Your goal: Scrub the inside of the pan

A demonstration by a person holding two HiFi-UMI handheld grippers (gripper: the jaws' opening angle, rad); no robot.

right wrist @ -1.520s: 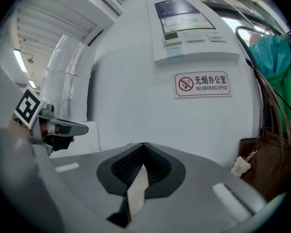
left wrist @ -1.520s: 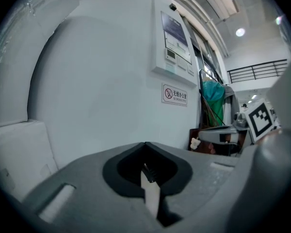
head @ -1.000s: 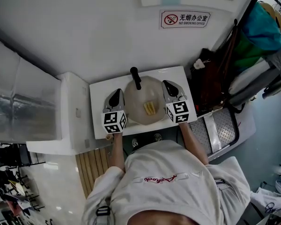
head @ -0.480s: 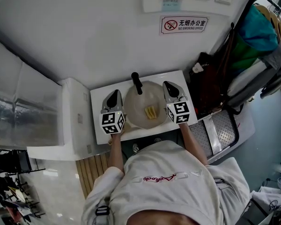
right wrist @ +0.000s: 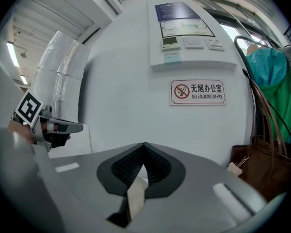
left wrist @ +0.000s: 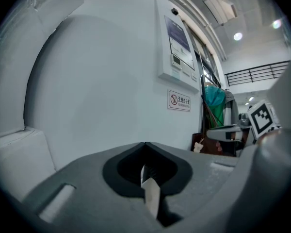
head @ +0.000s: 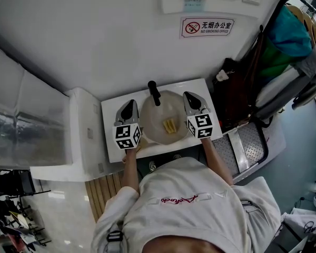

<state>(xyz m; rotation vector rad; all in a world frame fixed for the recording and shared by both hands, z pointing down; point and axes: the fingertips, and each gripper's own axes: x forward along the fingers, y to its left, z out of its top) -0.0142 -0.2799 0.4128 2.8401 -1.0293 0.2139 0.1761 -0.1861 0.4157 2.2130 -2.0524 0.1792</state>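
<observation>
Little has moved since a second ago: both grippers flank the pan as before. Behind them rises a white wall (head: 95, 46) with a no-smoking sign (head: 207, 28). Against the wall stands a small white table (head: 109, 112), and the pan (head: 157, 112) sits at its centre, black handle (head: 154, 93) pointing toward the wall. The left gripper (head: 130, 105) is just beside the pan's left rim and the right gripper (head: 189, 96) beside its right rim. Both have their jaws pressed together with nothing between them. A small yellow piece (head: 169, 125) lies inside the pan.
</observation>
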